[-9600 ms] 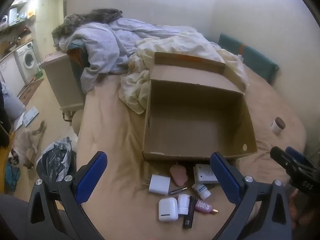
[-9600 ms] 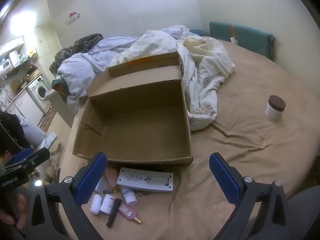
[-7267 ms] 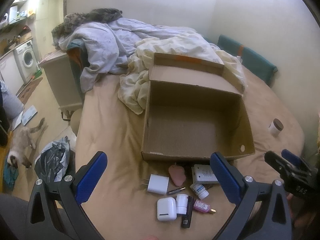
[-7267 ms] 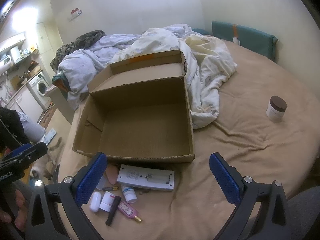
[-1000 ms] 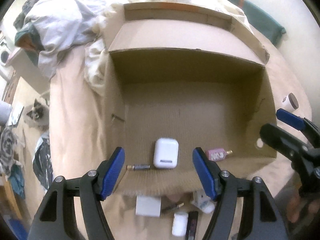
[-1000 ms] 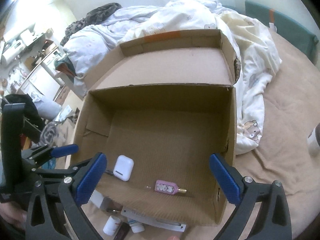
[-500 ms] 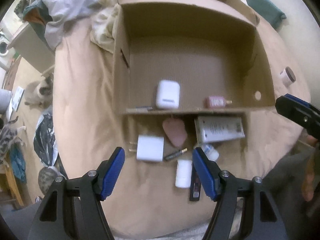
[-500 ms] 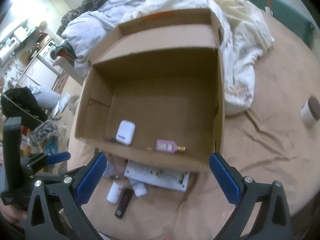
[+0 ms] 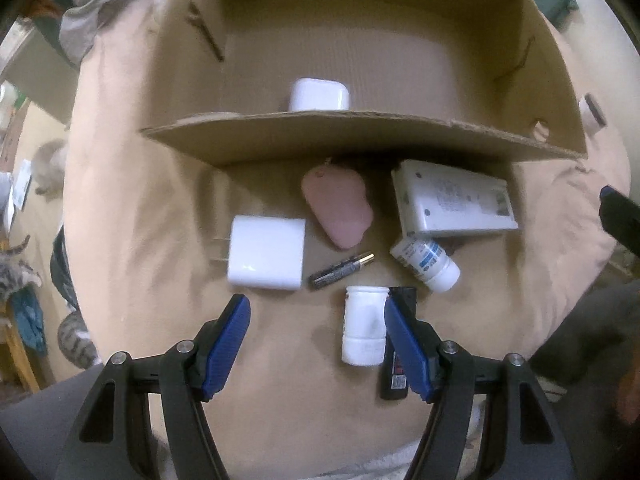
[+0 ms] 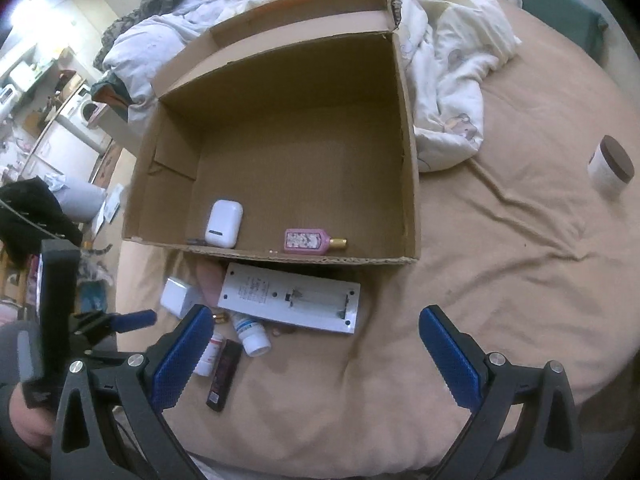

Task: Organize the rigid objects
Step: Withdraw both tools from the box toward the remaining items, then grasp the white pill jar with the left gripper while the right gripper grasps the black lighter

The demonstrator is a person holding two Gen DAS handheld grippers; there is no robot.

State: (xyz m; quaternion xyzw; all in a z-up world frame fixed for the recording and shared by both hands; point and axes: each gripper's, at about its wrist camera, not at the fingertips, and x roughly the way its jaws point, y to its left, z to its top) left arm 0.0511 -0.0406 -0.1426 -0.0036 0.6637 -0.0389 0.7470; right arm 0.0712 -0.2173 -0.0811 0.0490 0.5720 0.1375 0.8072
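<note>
My left gripper [image 9: 318, 332] points straight down, open, over the loose items in front of the cardboard box [image 9: 360, 140]. A white tube bottle [image 9: 365, 330] lies just inside its right finger [image 9: 406, 344], untouched. A black stick [image 9: 398, 364] is partly hidden behind that finger. Ahead lie a battery [image 9: 342, 271], a white charger [image 9: 266, 258], a pink case [image 9: 338, 208], a blue-labelled pill bottle [image 9: 426, 264] and a flat white device [image 9: 454, 204]. In the box [image 10: 408, 152] lie a white earbud case [image 10: 224, 223] and a pink perfume bottle [image 10: 308, 240]. My right gripper [image 10: 314, 360] is open and empty over the bed, right of the pile.
A brown-lidded jar [image 10: 612, 164] stands alone on the tan bed sheet [image 10: 500, 260] at the right. Crumpled bedding [image 10: 448, 60] lies behind and right of the box. Left of the bed are the floor, a cat [image 9: 50, 164] and clutter.
The left gripper drew back from above the box and sank toward the loose items in front of it. The right gripper also pulled back and lowered a little. Both stayed open.
</note>
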